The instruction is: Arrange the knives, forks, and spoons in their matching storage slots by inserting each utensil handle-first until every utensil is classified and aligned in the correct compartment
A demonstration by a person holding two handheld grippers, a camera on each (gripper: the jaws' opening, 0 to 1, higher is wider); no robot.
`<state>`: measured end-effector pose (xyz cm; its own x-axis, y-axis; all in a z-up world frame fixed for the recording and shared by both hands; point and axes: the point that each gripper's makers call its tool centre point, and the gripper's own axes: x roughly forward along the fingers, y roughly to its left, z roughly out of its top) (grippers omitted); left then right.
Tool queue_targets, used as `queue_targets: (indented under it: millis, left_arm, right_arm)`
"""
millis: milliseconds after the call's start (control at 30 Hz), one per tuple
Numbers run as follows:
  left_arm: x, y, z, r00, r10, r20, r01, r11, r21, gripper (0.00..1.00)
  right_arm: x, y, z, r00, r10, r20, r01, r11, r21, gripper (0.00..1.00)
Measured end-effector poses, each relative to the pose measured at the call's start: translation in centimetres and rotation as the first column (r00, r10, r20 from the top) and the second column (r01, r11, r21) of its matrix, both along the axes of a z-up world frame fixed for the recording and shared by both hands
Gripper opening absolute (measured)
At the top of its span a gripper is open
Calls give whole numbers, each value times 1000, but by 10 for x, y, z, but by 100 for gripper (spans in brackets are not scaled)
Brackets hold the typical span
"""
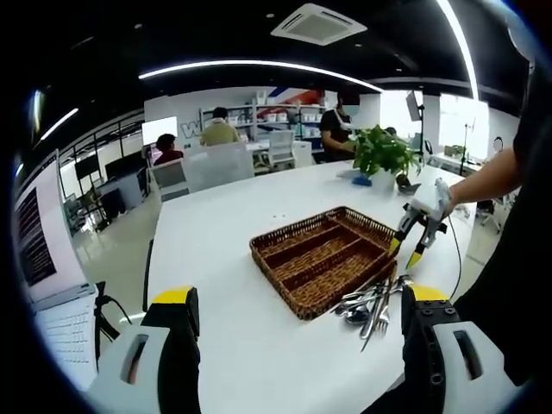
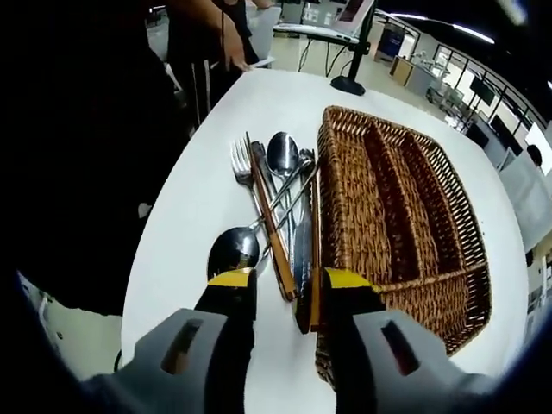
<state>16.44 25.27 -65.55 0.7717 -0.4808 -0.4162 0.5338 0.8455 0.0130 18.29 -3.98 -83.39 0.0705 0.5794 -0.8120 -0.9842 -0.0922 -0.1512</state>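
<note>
Utensil pile – forks, spoons, knives overlapping – lies on white surface just ahead of right claw, touching wicker tray on claw's right. Thin, stiff, slick metal; likely light – best pinched mid-handle. Right claw released, jaws straddling handle ends. Left claw released, well back from pile.

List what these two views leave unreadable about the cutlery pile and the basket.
- Cutlery pile, right gripper view: pieces overlap, so the count is unclear; the handle ends are hidden behind the right gripper.
- Cutlery, left gripper view: too small to sort knives from forks.
- Wicker basket, right gripper view: its near corner is covered by the jaws.
</note>
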Motion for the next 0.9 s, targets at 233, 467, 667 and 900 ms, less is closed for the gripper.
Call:
queue_targets:
  millis: [233,467,667,900]
  left_arm:
    - [-2,3,-2,1000,12,-1,-12,1000,-3,100]
    - [-3,7,-2,1000,28,-5,-28,1000,-9,100]
    - [-4,10,-2,999,40,-7,-40,999,-12,100]
    - [-6,13,-4,999,49,-10,-49,999,-15,100]
  right_arm:
    - [1,1,-15,998,57,2,-57,997,-57,24]
    - [0,4,-21,996,92,-22,-93,992,-79,19]
    - [-3,7,-25,990,135,-25,-137,986,-96,17]
    - [-2,13,-31,986,162,-41,-166,980,-107,15]
